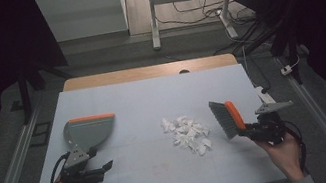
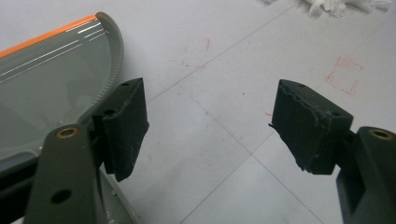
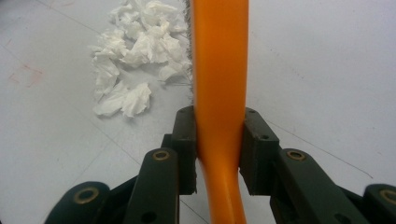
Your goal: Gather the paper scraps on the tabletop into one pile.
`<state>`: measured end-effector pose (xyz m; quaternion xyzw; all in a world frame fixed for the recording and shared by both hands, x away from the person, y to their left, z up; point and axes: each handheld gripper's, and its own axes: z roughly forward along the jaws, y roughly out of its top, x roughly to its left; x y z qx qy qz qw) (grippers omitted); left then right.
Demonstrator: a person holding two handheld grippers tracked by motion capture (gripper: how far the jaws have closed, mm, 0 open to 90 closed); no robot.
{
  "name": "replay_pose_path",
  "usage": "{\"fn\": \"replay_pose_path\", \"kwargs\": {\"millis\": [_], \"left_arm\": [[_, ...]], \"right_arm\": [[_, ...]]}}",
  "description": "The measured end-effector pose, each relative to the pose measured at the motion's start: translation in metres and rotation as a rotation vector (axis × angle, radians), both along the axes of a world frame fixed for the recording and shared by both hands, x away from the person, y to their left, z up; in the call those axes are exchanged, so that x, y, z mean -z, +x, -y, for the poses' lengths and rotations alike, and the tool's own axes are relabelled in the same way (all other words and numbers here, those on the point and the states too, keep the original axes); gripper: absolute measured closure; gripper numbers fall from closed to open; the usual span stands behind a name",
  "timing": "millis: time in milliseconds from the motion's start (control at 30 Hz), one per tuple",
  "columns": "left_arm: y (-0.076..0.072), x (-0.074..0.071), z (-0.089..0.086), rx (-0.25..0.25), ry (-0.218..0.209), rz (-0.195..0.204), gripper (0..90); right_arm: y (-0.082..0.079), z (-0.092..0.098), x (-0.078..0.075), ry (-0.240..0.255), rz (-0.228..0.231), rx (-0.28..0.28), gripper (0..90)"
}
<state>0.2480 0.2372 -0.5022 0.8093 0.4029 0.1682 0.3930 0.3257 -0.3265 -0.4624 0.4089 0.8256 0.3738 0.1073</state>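
The high view is dim and slightly soft, its corners and both sides falling to near black, while the table [image 1: 142, 100] takes an even, cool light from above with only faint shadows. The two gripper views are brighter and flatly lit. In the right gripper view the orange brush handle [image 3: 219, 70] glows with slight glare, and the paper scraps [image 3: 135, 51] look nearly blown out. The near jaws look soft.

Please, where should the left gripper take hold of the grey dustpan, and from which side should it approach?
Probably at the narrow handle end, the part nearest the person. The dustpan lies flat with its orange lip on the far side, so the open left gripper is best brought in from the near side, keeping the pan's mouth free for the paper scraps.
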Motion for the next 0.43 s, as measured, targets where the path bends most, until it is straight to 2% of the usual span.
{"fn": "replay_pose_path", "kwargs": {"millis": [433], "left_arm": [[0.0006, 0.0001, 0.0006, 0.000, 0.000, -0.001, 27.9]], "right_arm": [[-0.0005, -0.0008, 0.0007, -0.002, 0.010, -0.002, 70.0]]}}
